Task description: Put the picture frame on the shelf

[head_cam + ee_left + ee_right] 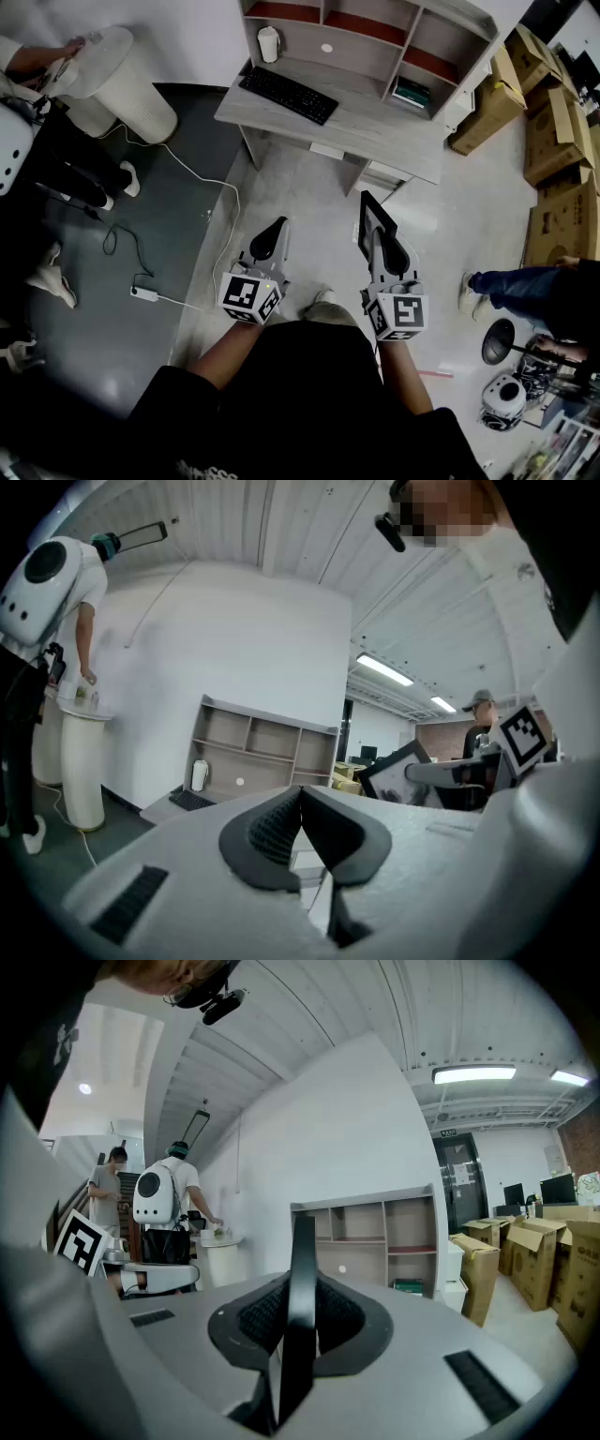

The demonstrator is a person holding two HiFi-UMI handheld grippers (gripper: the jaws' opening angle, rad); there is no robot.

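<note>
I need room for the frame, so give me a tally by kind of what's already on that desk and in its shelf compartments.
Black keyboard: 1
White container: 1
Green book, lying flat in a compartment: 1
White round spot at the back, unclear what: 1
Total: 4

A black keyboard (288,95) lies on the desk (375,129), cardboard boxes (555,141) beside.

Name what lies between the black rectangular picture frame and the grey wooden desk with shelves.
Only bare pale floor, in the head view; the right gripper holds the black picture frame short of the desk.
</note>
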